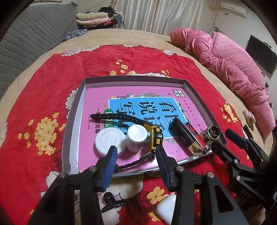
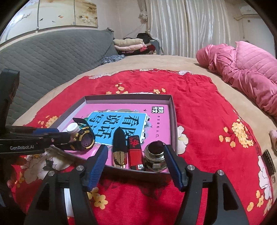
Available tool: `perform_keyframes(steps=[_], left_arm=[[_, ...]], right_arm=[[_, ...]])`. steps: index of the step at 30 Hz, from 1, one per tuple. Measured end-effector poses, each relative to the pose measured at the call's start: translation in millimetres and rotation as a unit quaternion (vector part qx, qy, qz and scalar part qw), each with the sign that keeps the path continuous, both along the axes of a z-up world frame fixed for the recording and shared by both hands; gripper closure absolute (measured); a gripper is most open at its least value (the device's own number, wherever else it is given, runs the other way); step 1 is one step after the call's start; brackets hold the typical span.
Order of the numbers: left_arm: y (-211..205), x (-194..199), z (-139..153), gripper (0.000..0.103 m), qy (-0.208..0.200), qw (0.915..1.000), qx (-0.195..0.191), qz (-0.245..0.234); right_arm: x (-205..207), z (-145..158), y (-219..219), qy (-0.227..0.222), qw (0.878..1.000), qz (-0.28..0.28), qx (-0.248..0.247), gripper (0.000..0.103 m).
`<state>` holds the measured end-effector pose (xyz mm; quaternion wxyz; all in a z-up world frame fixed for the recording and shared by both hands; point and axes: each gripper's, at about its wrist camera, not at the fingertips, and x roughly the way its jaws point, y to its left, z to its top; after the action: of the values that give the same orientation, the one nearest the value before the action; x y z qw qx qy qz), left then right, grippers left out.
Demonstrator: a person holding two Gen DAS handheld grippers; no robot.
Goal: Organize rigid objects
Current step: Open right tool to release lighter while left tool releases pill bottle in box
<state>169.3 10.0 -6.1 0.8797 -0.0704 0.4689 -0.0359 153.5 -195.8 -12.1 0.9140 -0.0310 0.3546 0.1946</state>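
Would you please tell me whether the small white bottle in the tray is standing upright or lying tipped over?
Upright: the small white bottle stands on its base in the tray, round cap facing up.

Premises: domestic bedroom. Evidence: bed (image 1: 181, 43) with red floral blanket (image 1: 43, 103), pink quilted duvet (image 1: 233, 69), grey padded headboard (image 2: 52, 52), folded clothes (image 2: 131, 44), white curtains (image 2: 181, 26), wall-mounted air conditioner (image 1: 233, 9)
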Motion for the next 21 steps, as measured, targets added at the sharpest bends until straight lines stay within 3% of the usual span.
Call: perform_keyframes(steps=[21], left_arm=[[29.9,-19.2,16.2,0.051,-0.022,0.9992,0.014,0.029]], right_arm=[[0.1,1.9,-2.6,-0.017,1.0,-0.017,0.008,0.027]])
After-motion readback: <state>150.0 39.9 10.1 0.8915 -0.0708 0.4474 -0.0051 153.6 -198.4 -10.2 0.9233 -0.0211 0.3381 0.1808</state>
